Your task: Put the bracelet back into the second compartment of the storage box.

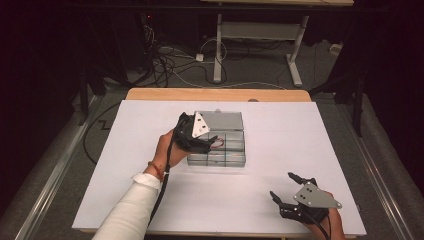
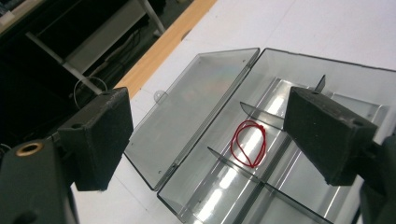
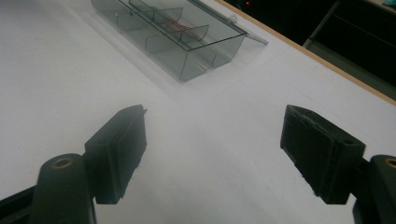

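A white table [image 1: 260,200] carries a clear box [image 1: 220,145] with its lid [image 2: 196,98] folded flat open toward the far edge. The left gripper [image 2: 208,135] hangs over the box, jaws wide apart and gripping nothing. The left gripper view shows, between them, a red loop [image 2: 250,143] lying in a middle compartment between dividers. The right gripper [image 1: 285,187] is near the table's front right, well apart from the box; the right gripper view shows its jaws spread wide and bare above the white surface.
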`<state>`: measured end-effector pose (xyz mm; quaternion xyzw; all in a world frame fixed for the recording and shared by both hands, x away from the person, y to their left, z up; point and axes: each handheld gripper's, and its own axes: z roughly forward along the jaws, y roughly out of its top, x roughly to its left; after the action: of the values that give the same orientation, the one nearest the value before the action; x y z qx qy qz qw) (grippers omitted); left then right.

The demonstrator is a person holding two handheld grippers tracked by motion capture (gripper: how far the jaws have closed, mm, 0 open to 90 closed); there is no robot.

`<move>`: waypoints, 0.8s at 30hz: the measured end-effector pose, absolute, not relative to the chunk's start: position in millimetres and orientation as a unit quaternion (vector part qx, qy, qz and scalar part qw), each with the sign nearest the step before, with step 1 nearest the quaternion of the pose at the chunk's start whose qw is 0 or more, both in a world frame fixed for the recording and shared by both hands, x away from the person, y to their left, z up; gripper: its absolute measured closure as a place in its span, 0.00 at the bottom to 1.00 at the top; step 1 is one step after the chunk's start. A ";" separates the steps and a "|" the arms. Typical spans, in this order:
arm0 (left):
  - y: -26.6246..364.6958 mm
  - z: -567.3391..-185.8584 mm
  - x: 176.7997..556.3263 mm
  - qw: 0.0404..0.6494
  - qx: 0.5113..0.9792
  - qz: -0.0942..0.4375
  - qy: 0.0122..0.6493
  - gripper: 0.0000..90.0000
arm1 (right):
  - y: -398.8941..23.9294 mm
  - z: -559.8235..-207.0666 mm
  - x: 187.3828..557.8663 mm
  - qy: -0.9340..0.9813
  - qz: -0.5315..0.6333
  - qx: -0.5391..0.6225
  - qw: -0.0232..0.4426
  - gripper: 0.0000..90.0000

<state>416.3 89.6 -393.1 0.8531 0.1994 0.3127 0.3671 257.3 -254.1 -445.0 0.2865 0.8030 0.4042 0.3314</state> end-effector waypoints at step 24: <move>108.3 -400.5 373.2 0.415 0.837 0.318 0.162 0.17 | -249.3 -445.8 256.3 0.805 0.405 0.280 0.331 0.26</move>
<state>373.2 108.3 -400.5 0.8372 0.1622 0.3175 0.4146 256.3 -249.3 -445.8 0.2796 0.8051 0.4049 0.3312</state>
